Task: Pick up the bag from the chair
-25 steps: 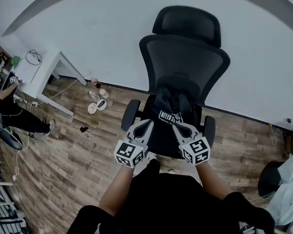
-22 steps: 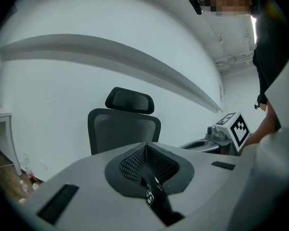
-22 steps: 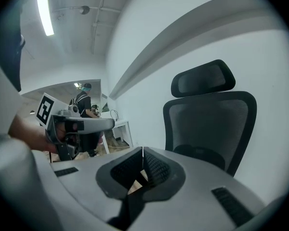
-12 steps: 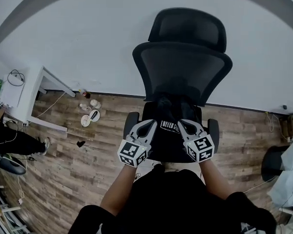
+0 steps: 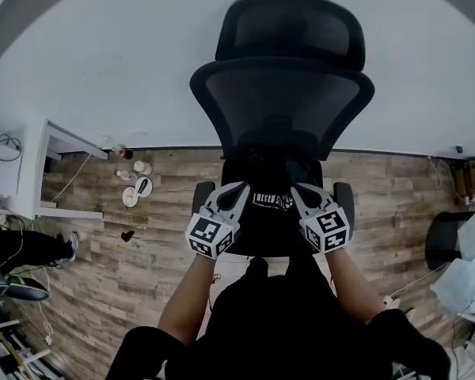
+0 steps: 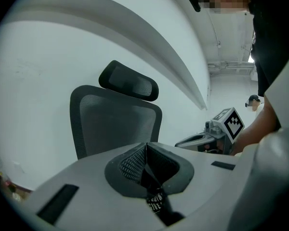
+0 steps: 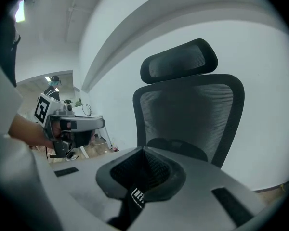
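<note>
A black bag with a white printed label lies on the seat of a black mesh office chair, against the backrest. My left gripper hovers over the seat's left side, jaws shut and empty. My right gripper mirrors it on the right, also shut and empty. The label sits between the two tips. In the left gripper view the pads of the left gripper meet, and the bag's label shows below them. The right gripper shows the same, with the label underneath.
The chair stands against a white wall on wood flooring. A white desk is at the left, with small items on the floor beside it. A dark chair base sits at the right edge. The chair's armrests flank the seat.
Both grippers have moved forward and down over the seat, from short of the bag's label to either side of it. Their jaws stayed shut.
</note>
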A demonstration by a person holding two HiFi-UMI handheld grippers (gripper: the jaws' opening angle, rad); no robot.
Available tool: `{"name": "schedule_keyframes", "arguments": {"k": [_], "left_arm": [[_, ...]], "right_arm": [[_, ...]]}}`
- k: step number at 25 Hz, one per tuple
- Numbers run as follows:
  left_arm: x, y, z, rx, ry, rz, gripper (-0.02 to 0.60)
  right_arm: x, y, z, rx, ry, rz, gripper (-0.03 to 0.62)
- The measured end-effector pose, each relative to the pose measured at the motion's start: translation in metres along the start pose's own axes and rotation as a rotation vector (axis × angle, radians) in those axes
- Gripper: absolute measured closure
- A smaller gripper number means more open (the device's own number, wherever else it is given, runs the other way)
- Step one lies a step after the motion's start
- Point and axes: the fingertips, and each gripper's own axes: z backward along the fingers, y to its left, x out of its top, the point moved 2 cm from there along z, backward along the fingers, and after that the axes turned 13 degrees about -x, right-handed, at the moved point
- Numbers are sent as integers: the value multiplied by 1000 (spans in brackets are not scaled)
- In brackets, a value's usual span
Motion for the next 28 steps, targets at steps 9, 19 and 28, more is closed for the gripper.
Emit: {"name": "schedule_keyframes", "arguments": {"k": [9, 19, 28], "left_arm": [[-45, 44, -34, 106, 113, 95, 475], [-125, 103, -82, 128, 310, 265, 196], [-178, 123, -119, 58, 446, 388, 193]], "right_arm": [[-28, -36, -49, 54, 140, -37, 369], [-95, -70, -127, 55, 347, -153, 164], [-145, -72, -182, 181, 569, -174, 126]]}}
